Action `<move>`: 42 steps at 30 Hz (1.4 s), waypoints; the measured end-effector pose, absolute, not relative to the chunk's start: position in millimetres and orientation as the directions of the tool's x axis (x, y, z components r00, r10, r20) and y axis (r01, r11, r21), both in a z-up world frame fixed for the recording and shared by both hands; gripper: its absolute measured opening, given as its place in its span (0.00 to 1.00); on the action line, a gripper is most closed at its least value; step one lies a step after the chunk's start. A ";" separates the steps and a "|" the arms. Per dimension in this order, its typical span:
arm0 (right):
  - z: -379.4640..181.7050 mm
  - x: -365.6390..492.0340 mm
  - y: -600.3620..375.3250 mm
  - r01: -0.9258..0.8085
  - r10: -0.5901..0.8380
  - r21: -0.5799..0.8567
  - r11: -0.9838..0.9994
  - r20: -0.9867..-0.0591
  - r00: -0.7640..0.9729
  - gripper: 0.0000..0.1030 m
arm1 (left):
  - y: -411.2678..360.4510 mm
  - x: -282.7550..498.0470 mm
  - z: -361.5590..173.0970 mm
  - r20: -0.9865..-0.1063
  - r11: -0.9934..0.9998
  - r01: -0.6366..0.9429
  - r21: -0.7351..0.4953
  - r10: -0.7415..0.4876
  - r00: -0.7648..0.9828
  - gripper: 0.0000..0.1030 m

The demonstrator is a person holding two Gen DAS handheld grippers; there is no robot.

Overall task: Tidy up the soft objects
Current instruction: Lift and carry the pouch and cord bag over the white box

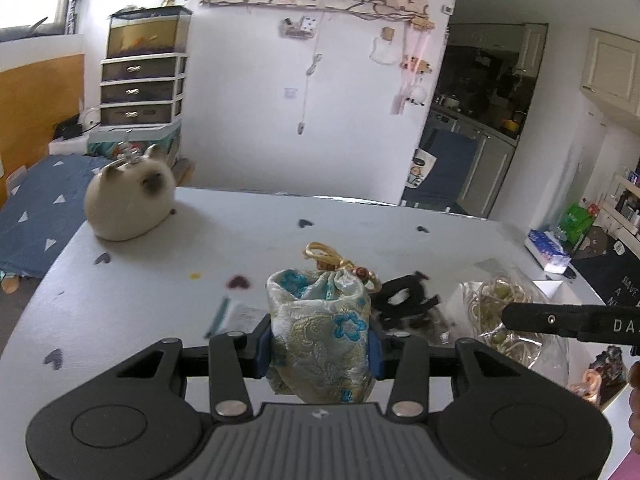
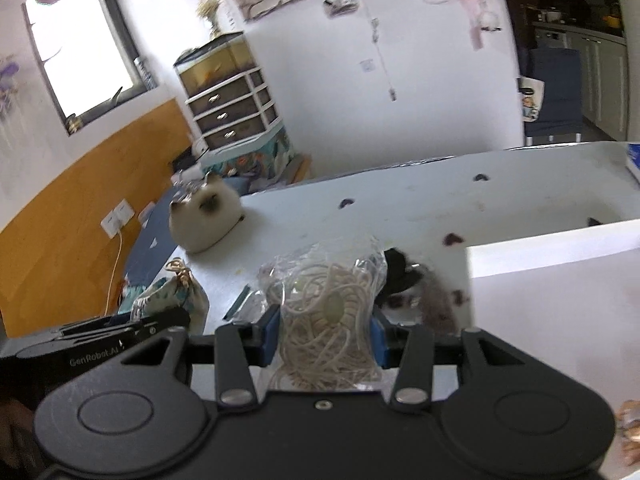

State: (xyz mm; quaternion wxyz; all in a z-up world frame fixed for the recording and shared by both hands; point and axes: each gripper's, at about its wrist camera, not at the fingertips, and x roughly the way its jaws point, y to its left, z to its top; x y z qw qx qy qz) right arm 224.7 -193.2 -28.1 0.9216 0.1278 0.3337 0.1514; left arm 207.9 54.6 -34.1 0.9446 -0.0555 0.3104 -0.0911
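Observation:
My left gripper (image 1: 320,346) is shut on a silver brocade drawstring pouch (image 1: 320,328) with blue flowers and a gold cord, held above the table. My right gripper (image 2: 325,334) is shut on a clear plastic bag of cream cord (image 2: 328,312), also lifted. The bag of cord (image 1: 504,312) and the right gripper's finger (image 1: 560,320) show at the right in the left wrist view; the pouch (image 2: 172,300) shows at the left in the right wrist view. A cream plush cat (image 1: 128,204) (image 2: 204,216) sits at the table's far left corner.
The white table (image 1: 240,240) has dark heart marks. A black fabric piece (image 1: 404,298) (image 2: 400,272) and a small flat packet (image 1: 236,314) lie behind the pouch. A white box (image 2: 560,280) stands at the right, a tissue pack (image 1: 546,250) at the far right edge.

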 end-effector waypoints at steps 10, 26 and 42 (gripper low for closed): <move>-13.3 226.1 -283.3 -0.142 0.323 0.340 0.930 -0.567 0.757 0.44 | -33.6 214.8 -22.3 -0.562 0.972 0.166 -0.165 -0.231 0.794 0.44; -23.0 255.7 -425.7 -0.092 0.280 0.328 0.940 -0.593 0.755 0.45 | -175.7 242.3 -31.7 -0.584 0.955 0.184 -0.234 -0.289 0.759 0.44; -66.7 288.6 -505.8 0.017 0.207 0.298 0.954 -0.699 0.685 0.45 | -284.4 277.2 -81.4 -0.701 0.934 0.227 -0.277 -0.358 0.617 0.44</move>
